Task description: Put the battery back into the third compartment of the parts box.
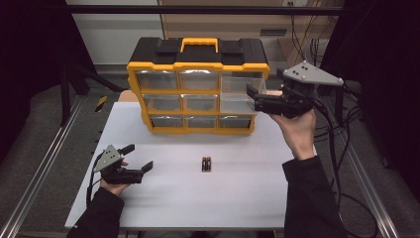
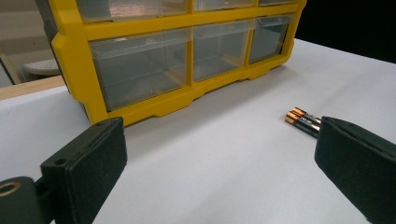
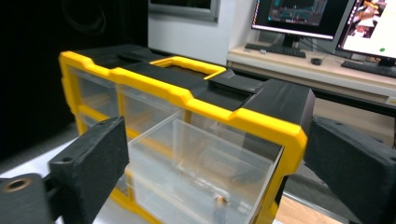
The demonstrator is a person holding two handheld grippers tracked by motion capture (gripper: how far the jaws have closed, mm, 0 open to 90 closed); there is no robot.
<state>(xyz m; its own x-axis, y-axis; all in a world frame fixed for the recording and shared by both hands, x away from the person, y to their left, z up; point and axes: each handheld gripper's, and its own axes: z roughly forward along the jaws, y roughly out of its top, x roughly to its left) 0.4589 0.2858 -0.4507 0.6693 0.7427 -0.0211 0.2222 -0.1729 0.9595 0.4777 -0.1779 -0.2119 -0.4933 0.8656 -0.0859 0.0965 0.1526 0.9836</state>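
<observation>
A yellow and black organizer (image 1: 198,64) with clear drawers stands at the back of the white table (image 1: 237,198). Its top right drawer (image 1: 237,85) is pulled out part way. My right gripper (image 1: 253,96) is raised at that drawer's right front corner, jaws open. In the right gripper view the open drawer (image 3: 187,154) lies between the spread jaws of that gripper (image 3: 219,154), and a small item (image 3: 219,201) rests inside. Two batteries (image 1: 206,163) lie side by side mid-table. My left gripper (image 1: 139,156) rests open on the table to their left, and in its own view the gripper (image 2: 224,158) faces the batteries (image 2: 303,121).
Cables (image 1: 341,148) trail off the table's right side. Metal rails (image 1: 44,158) run along both sides of the table. Monitors and a keyboard sit on a desk (image 3: 327,65) behind the organizer. Bare table lies in front of the batteries.
</observation>
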